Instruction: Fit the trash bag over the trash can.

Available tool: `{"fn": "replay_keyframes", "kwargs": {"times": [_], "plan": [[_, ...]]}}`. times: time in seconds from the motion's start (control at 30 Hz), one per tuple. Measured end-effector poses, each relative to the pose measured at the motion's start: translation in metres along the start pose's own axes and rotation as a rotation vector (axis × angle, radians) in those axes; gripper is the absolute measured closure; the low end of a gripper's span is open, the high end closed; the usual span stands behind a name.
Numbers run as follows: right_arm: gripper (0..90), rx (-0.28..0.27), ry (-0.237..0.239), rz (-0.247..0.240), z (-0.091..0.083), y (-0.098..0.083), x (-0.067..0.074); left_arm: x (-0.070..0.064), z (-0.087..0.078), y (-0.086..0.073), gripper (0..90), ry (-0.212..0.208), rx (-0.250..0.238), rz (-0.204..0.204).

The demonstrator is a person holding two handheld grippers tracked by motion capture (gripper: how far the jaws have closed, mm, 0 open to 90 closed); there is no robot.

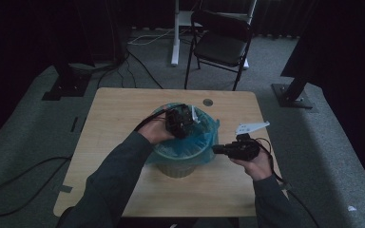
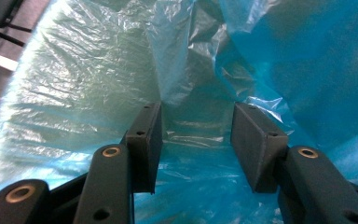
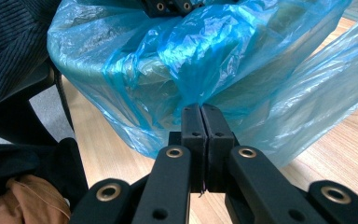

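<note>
Item: thin, crinkled, translucent blue plastic bin liner (image 1: 204, 137), draped in and over a round pale waste bin (image 1: 177, 168) at mid-counter (image 1: 119, 114).
Handling: judged very light, limp and slippery; likely tears if yanked.
Left hand-held gripper (image 2: 198, 130): inside the bag mouth, jaws spread, film between them unpinched.
Right hand-held gripper (image 3: 200, 112): closed tight, pinching a fold on the bin's right flank.
Grip point: gathered folds at the rim, not single film.

Pretty dim room: grey carpet floor (image 1: 24, 137), 1 black folding chair (image 1: 220, 43) behind the light wood table (image 1: 119, 114), cables (image 1: 14, 183) trailing around.
</note>
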State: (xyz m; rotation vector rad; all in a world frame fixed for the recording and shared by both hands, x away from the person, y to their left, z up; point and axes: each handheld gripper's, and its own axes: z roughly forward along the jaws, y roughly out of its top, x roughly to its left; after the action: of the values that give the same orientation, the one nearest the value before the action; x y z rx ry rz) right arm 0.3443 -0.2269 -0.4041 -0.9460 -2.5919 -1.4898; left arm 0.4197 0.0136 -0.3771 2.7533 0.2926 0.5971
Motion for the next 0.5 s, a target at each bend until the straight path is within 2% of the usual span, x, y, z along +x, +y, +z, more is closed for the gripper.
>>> {"fn": "replay_keyframes", "kwargs": {"times": [0.13, 0.3, 0.37, 0.5], "plan": [[88.9, -0.002, 0.0, 0.001, -0.001, 0.0, 0.0, 0.0, 0.005, 0.0, 50.1, -0.012, 0.01, -0.006], [86.8, 0.002, -0.002, -0.001, 0.0, 0.0, 0.0, -0.001, 0.008, 0.001, 46.1, -0.008, 0.024, 0.007], [86.6, 0.005, -0.002, -0.003, 0.001, 0.0, 0.001, 0.001, 0.003, -0.001, 44.4, -0.013, -0.027, -0.007], [86.6, 0.003, -0.002, -0.006, 0.001, 0.0, 0.001, 0.009, -0.018, -0.011, 45.4, -0.013, -0.187, -0.092]]}}
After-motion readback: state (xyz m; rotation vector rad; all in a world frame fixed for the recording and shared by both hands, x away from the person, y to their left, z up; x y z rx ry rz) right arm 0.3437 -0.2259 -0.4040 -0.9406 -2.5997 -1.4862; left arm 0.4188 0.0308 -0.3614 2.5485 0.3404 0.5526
